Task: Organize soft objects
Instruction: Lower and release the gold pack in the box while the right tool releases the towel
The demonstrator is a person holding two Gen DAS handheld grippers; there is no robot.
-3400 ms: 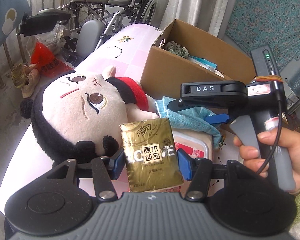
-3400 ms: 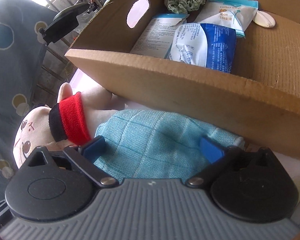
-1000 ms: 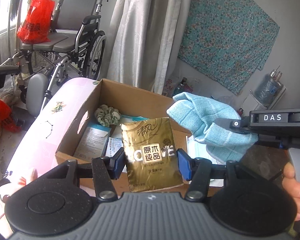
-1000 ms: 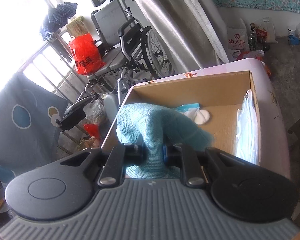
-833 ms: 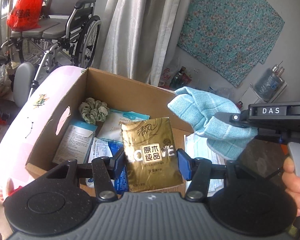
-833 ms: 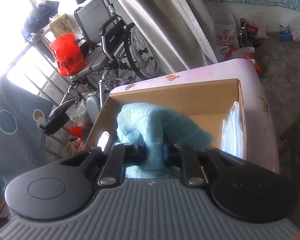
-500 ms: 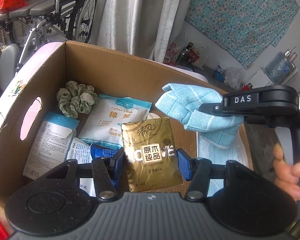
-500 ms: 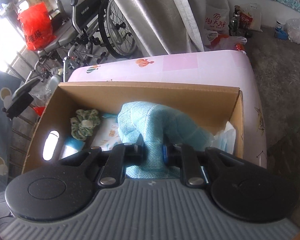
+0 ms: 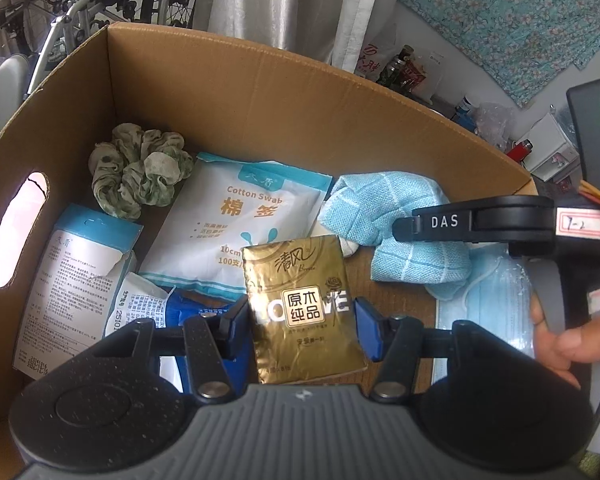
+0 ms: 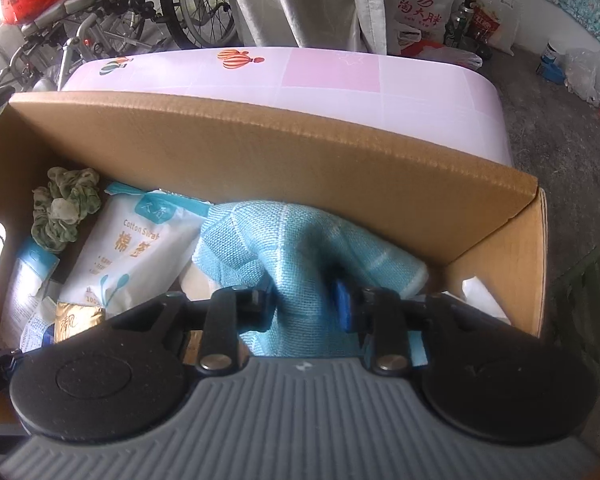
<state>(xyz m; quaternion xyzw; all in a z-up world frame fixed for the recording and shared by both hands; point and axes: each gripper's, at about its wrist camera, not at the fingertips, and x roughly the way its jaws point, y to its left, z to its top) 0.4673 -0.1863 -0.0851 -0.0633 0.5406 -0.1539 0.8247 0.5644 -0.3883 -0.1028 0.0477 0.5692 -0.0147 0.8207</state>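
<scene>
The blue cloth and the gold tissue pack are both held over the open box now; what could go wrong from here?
1. The blue cloth hangs beside the far cardboard wall; released there, it might drape on the rim.
2. The gold tissue pack in the left tool could land on the cotton swab bag and slide.
3. The right tool and the left tool work close together inside the box, so they may bump.

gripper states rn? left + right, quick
Left gripper: shut on the gold tissue pack, held over the cardboard box.
Right gripper: shut on the blue cloth, down inside the box.
</scene>
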